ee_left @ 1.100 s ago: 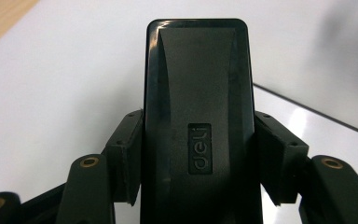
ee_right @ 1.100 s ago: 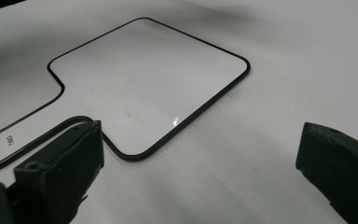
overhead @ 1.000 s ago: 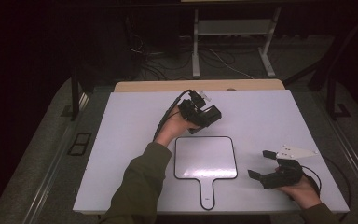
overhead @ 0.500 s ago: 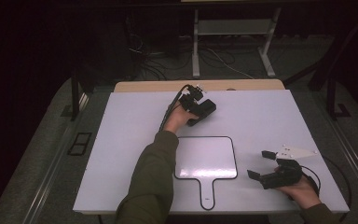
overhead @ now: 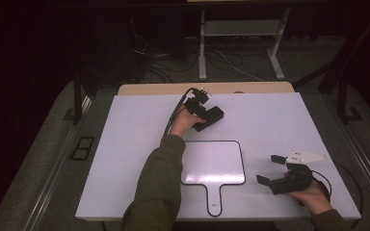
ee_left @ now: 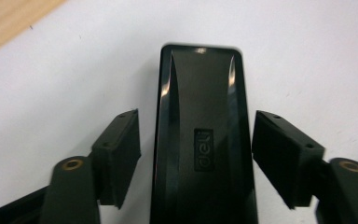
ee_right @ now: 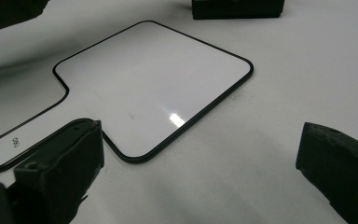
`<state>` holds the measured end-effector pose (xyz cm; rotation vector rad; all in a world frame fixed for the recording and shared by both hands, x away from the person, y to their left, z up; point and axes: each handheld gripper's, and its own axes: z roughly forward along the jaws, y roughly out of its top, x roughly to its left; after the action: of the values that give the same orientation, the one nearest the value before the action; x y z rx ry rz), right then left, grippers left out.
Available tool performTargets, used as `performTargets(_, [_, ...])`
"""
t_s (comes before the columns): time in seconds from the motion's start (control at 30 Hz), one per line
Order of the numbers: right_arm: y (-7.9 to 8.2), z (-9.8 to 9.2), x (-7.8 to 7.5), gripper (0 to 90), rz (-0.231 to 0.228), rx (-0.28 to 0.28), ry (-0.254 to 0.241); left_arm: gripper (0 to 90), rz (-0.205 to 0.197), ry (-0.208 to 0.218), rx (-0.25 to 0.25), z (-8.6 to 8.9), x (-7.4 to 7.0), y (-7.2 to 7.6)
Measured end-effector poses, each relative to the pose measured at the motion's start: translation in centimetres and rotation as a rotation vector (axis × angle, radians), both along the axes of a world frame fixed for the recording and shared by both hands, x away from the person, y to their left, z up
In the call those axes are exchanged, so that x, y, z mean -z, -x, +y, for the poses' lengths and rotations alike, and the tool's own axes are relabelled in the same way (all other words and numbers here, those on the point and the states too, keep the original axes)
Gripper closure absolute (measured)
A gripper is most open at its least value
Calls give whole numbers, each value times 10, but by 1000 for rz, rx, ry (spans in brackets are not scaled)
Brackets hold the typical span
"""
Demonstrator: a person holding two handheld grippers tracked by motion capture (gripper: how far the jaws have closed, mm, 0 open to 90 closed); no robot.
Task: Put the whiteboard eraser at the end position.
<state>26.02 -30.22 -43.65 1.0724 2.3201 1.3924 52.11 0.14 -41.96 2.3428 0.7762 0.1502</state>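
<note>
Left gripper [ee_left: 193,154]: your jaws stand apart, straddling the black eraser [ee_left: 200,135], gaps either side.
Right gripper [ee_right: 200,177]: jaws apart, beside the whiteboard paddle [ee_right: 149,88].

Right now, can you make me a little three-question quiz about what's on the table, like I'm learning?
1. True or false: the left gripper has already squeezed shut on the black eraser.
2. Which thing lies nearest the right gripper? A) the black eraser B) the handled whiteboard C) a cup
3. Fill in: the whiteboard's handle points toward the ____ edge of the table.

Key:
1. False. Its jaws are open, one on each side of the eraser, with gaps.
2. B.
3. Near, the person's side.
</note>
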Motion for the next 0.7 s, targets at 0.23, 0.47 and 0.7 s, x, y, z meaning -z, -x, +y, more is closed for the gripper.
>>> performTargets(0.23, [1, 2, 0, 0, -7, 3, 9, 229, -45, 94, -25, 11, -12, 18])
performTargets(0.47, [0, 3, 0, 0, -15, 6, 13, 198, -87, 129, 15, 30, -23, 45])
performTargets(0.7, [-2, 4, 2, 0, -5, 3, 18, 143, -107, 148, 27, 42, -28, 72])
